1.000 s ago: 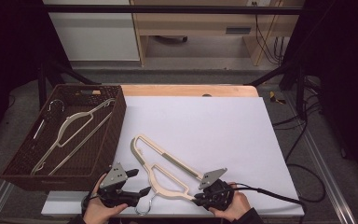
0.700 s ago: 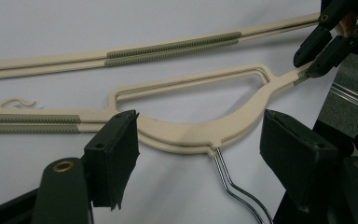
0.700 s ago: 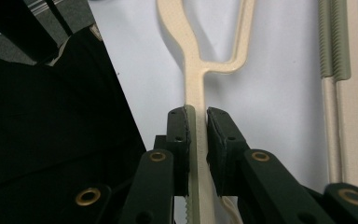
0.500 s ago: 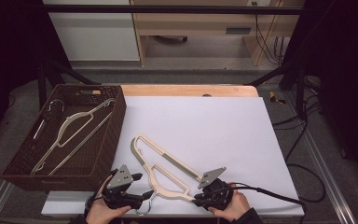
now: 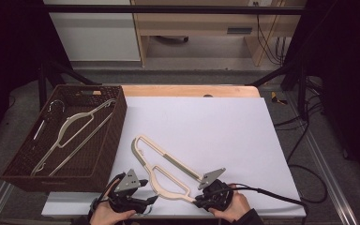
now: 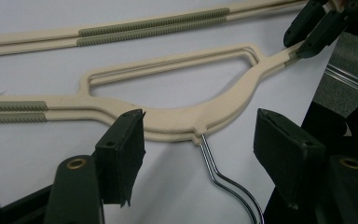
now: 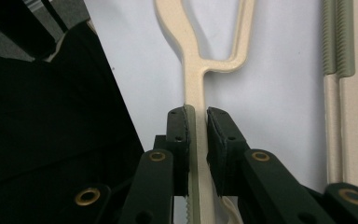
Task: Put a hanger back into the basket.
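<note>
A cream plastic hanger with a metal hook lies flat on the white table near its front edge. My right gripper is shut on the end of one hanger arm, and its pads press both sides of the arm. My left gripper stands open at the hanger's neck. Its jaws have just been closing, with the hook's shank between them, and the pads touch neither the hook nor the hanger body. The right gripper also shows far off in the left gripper view.
A dark wicker basket stands at the left of the table and holds another cream hanger. The table's front edge runs just below both hands. Cables trail off to the right of the table.
The left gripper has crept slightly toward the hanger's hook. The hanger and the right gripper have stayed where they were.
</note>
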Motion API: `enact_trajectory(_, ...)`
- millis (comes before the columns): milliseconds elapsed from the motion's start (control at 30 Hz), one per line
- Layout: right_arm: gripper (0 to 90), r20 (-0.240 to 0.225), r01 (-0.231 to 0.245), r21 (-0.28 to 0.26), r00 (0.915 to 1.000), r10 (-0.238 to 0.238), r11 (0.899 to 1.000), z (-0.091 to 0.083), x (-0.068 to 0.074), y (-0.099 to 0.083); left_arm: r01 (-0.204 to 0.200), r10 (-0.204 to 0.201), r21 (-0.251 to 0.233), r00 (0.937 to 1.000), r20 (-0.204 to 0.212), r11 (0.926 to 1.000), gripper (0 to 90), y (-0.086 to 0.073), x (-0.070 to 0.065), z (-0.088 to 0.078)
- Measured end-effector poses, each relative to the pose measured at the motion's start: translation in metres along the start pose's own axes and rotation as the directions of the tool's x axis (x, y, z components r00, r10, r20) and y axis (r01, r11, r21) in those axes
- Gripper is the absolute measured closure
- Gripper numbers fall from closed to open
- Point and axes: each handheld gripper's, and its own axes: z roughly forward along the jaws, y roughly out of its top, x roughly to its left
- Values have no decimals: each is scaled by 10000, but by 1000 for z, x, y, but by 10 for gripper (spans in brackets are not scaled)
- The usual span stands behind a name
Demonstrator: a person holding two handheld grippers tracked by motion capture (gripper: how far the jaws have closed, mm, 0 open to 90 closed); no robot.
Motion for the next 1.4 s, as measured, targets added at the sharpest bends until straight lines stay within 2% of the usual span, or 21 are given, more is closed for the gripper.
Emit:
enact_trajectory(200, 785, 0, -81, -2, 10000, 81, 10000, 1, 1, 0, 6, -6, 20, 10000, -22, 10000, 339, 0, 0, 1)
enact_trajectory(433, 730, 215, 28, 213, 9998, -33, 9998, 2, 2, -2, 17, -17, 46, 10000, -33, 10000, 344, -1, 1, 0)
enact_trajectory(500, 763, 304, -177, 218, 9994, 170, 9996, 3, 3, -2, 37, -37, 58, 10000, -39, 10000, 345, -1, 1, 1)
enact_trajectory(567, 778, 176, -220, 351, 9996, 214, 9991, 2, 2, -1, 69, -69, 67, 10000, -32, 10000, 345, -1, 1, 1)
enact_trajectory(600, 782, 111, -91, 368, 9999, 87, 9993, 2, 1, -2, 72, -72, 74, 10000, -34, 9999, 345, -1, 1, 1)
enact_trajectory(867, 786, 14, -360, 56, 9994, 360, 9993, -4, 1, 1, 123, -123, 86, 9999, -7, 9999, 350, -1, 0, 1)
enact_trajectory(1033, 794, -197, -378, -115, 9991, 376, 9992, -12, 1, 3, 71, -72, 97, 10000, 14, 9999, 359, 0, 0, 1)
enact_trajectory(1100, 795, -118, -315, -201, 9994, 312, 9993, -13, 1, 4, 132, -133, 119, 9999, 64, 9998, 365, 0, -1, 2)
enact_trajectory(1133, 796, -105, -454, -306, 9989, 451, 9985, -14, 3, 5, 162, -164, 158, 9998, 95, 9997, 373, 0, -2, 3)
enact_trajectory(1167, 796, -113, -256, -396, 9996, 252, 9989, -15, 2, 5, 130, -132, 203, 9998, 114, 9997, 384, 0, -2, 4)
enact_trajectory(1200, 796, -90, -348, -493, 9994, 344, 9982, -15, 3, 5, 130, -132, 203, 9998, 114, 9997, 391, 0, -2, 4)
enact_trajectory(1300, 797, -8, -361, -577, 9993, 361, 9977, -19, 3, 5, 362, -373, 639, 9992, 158, 9973, 433, -2, -4, 12)
enact_trajectory(1333, 797, -8, -361, -577, 9993, 361, 9977, -19, 3, 5, 362, -373, 639, 9992, 158, 9973, 454, -2, -4, 12)
enact_trajectory(1367, 797, -28, -465, -684, 9989, 464, 9966, -20, 3, 6, 456, -479, 991, 9986, 206, 9940, 473, -3, -4, 18)
enact_trajectory(1400, 797, -28, -397, -664, 9992, 396, 9970, -20, 3, 6, 456, -479, 991, 9986, 206, 9940, 489, -3, -4, 18)
